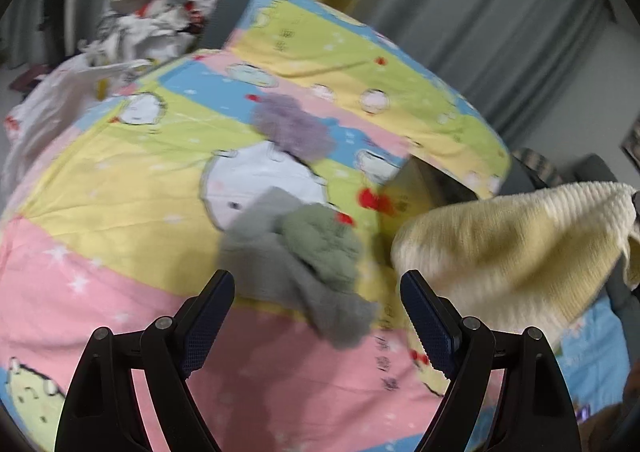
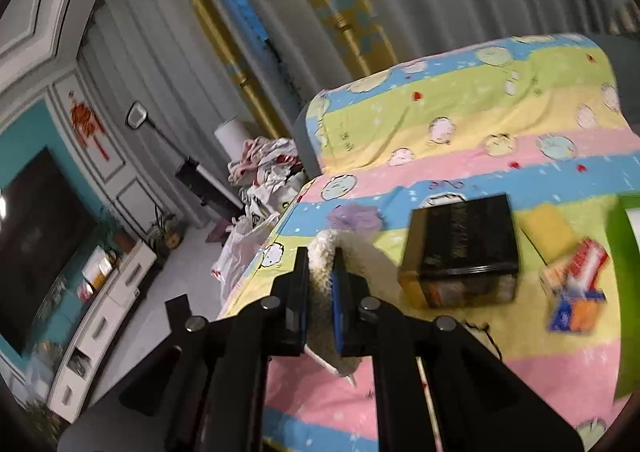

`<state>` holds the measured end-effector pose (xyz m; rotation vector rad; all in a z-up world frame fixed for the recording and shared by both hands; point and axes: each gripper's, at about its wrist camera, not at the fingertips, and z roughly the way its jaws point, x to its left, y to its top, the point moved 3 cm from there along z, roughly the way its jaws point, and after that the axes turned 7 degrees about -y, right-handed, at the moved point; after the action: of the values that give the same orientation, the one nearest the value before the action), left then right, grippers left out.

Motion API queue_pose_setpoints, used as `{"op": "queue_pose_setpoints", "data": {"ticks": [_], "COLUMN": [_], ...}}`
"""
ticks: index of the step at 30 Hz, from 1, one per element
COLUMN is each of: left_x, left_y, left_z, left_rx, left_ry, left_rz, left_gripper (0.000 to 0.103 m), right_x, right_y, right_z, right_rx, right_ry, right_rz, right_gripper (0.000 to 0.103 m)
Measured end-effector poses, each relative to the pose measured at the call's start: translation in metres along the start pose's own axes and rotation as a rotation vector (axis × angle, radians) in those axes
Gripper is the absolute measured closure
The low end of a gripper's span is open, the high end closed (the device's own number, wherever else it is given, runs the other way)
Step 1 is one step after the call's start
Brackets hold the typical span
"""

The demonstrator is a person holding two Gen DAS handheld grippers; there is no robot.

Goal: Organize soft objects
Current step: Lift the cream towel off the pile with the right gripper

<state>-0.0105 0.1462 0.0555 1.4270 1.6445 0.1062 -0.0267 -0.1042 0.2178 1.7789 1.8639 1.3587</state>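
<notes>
Cloth lifted: cream fabric pinched in right gripper, probably bound for the box.
Left gripper hovers wide, empty, above grey cloth.

black tongs, blue textured pads, round silver screws

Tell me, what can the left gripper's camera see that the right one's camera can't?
Only the left wrist view shows the open left gripper, a grey cloth and a green fuzzy cloth lying on the bed.

Only the right wrist view shows the right gripper shut on the cream towel, a dark box, a television and colourful packets.

Both show the cartoon bedspread, that cream towel, a purple fluffy item and a clothes heap.
</notes>
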Motion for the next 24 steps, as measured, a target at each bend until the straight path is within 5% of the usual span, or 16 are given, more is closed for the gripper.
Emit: {"op": "queue_pose_setpoints", "data": {"ticks": [5,10,16,19,21,24], "left_x": [-0.022,-0.036,-0.055,-0.068,-0.073,-0.077], "left_y": [-0.009,-0.022,-0.04,-0.05,-0.055,-0.059], "left_z": [0.012,0.022,0.041,0.052,0.057,0.066], "left_rx": [0.05,0.104,0.183,0.217,0.229,0.246], "left_ry": [-0.048,-0.09,-0.074,-0.065,-0.068,-0.118], "left_rz": [0.036,0.063,0.125,0.169,0.184,0.16], "left_gripper": [0.017,0.017,0.017,0.017,0.017,0.017], "right_x": [-0.015,-0.045,-0.089,-0.101,-0.103,-0.11], "right_y": [-0.025,-0.075,-0.114,-0.112,-0.105,-0.097], "right_z": [0.0,0.057,0.112,0.112,0.104,0.098], "right_rx": [0.039,0.224,0.364,0.367,0.323,0.279], "right_ry": [-0.038,-0.019,-0.214,-0.23,-0.223,-0.248], "right_rz": [0.007,0.102,0.104,0.145,0.155,0.155], "right_gripper": [0.093,0.093,0.088,0.062,0.033,0.026]}}
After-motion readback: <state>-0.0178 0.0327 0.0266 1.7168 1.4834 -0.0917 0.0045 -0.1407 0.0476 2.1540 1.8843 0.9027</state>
